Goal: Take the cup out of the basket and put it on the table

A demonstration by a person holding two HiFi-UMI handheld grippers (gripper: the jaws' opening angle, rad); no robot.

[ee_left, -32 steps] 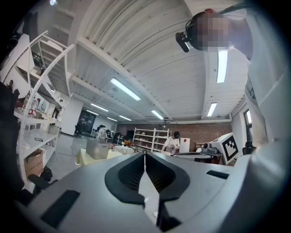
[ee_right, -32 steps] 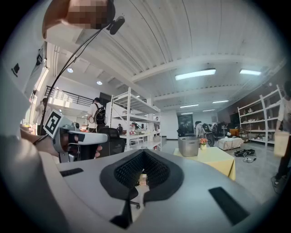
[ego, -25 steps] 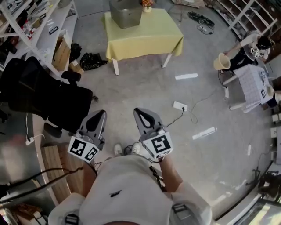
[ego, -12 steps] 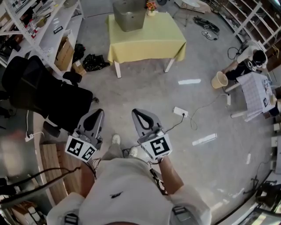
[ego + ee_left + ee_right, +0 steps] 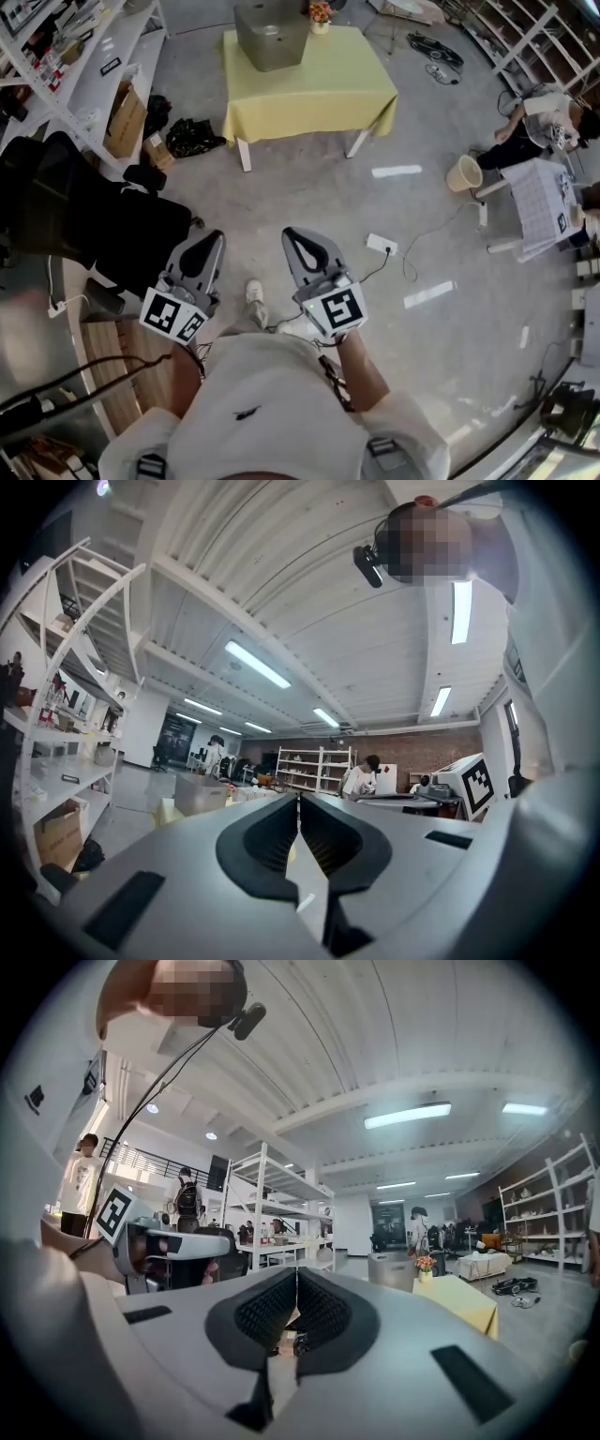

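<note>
A grey basket (image 5: 270, 36) stands on a table with a yellow cloth (image 5: 309, 84) at the top of the head view, a small flower pot (image 5: 320, 13) beside it. No cup shows; the basket's inside is hidden. My left gripper (image 5: 212, 240) and right gripper (image 5: 296, 236) are held side by side over the floor, well short of the table, both shut with nothing in them. In the right gripper view the jaws (image 5: 296, 1273) meet, with the basket (image 5: 391, 1271) and yellow table (image 5: 466, 1303) far ahead. The left gripper (image 5: 298, 797) is likewise shut.
A black office chair (image 5: 84, 220) stands at my left, with white shelving (image 5: 66, 66) behind it. A power strip with its cable (image 5: 380, 245) lies on the concrete floor. At the right are a beige bucket (image 5: 463, 173), a white table (image 5: 539, 202) and a seated person (image 5: 539, 117).
The floor and the black chair have shifted in the head view as I step forward, one foot now ahead. Both grippers keep their place before me, still shut.
</note>
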